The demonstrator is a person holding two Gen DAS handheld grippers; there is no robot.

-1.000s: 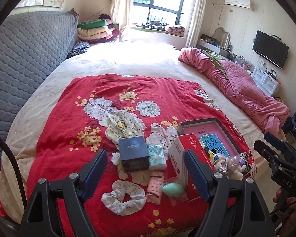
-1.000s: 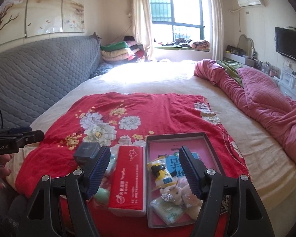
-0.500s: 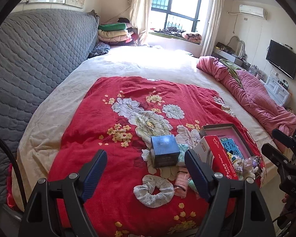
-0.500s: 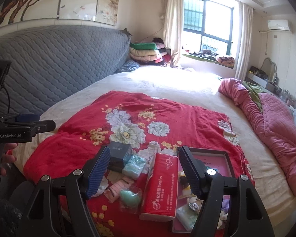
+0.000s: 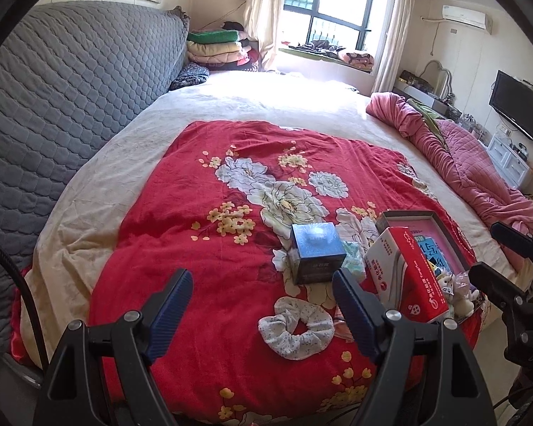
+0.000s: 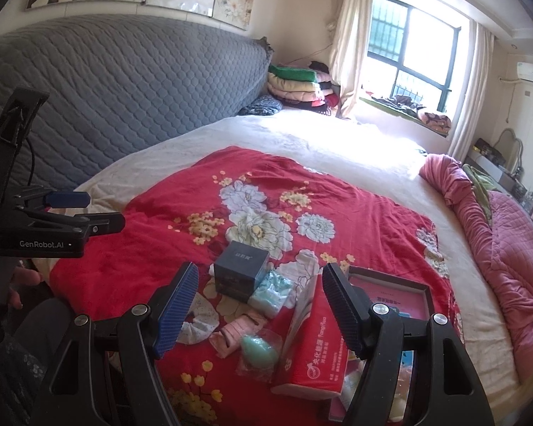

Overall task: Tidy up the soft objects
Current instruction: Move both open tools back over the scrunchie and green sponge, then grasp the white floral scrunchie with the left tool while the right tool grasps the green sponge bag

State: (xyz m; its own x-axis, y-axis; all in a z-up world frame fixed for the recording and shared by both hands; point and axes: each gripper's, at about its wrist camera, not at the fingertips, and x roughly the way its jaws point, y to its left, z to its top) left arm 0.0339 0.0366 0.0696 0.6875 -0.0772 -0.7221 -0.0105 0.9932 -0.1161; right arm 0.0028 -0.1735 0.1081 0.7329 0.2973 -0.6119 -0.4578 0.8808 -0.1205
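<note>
Both tools hover above the bed with jaws spread wide and nothing between them: the left tool (image 5: 259,305) and the right tool (image 6: 259,305). On the red floral blanket (image 5: 181,248) lie a white scrunchie (image 5: 296,330), a dark blue box (image 5: 316,252) and a red tissue pack (image 5: 414,277) beside an open tray (image 5: 433,218).

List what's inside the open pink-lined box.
In the box: a blue booklet flat on the pink lining, and small plush toys at the near end. The red tissue pack covers the box's left side, so anything there is hidden.
</note>
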